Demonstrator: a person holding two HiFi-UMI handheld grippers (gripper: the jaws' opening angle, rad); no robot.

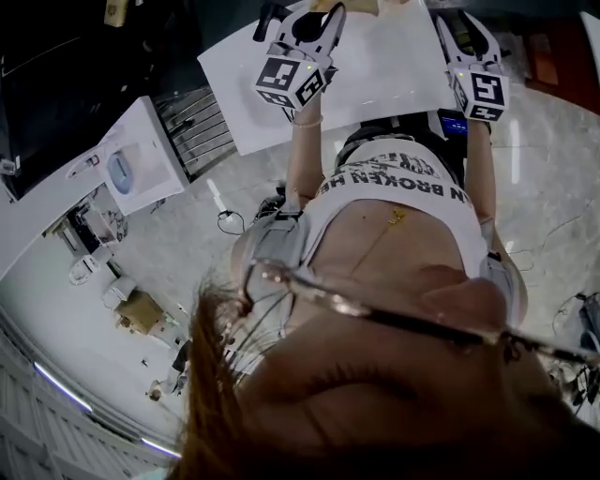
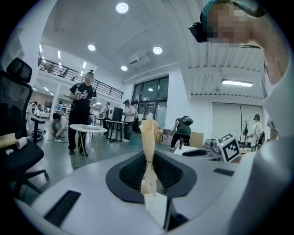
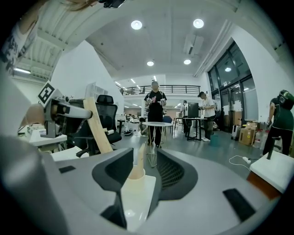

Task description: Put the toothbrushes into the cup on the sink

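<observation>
My left gripper (image 2: 149, 158) is shut on a pale wooden toothbrush (image 2: 148, 142) that stands upright between its pads. A second wooden toothbrush (image 3: 137, 166) sits in my right gripper (image 3: 142, 167), whose jaws are closed on it. Both grippers are raised and look out across the room, not down. In the right gripper view the left gripper (image 3: 64, 110) shows at the left with its toothbrush (image 3: 98, 126) slanting down from it. From the head view the left gripper (image 1: 314, 19) and right gripper (image 1: 464, 23) are held up side by side over a white table (image 1: 384, 80). No cup or sink is in view.
A black office chair (image 2: 16, 137) stands at the left. Several people stand in the hall, one beside a small round white table (image 3: 157, 125). A white appliance (image 1: 141, 155) and a wire rack (image 1: 197, 131) stand near the table. Cables lie on the marble floor (image 1: 553, 234).
</observation>
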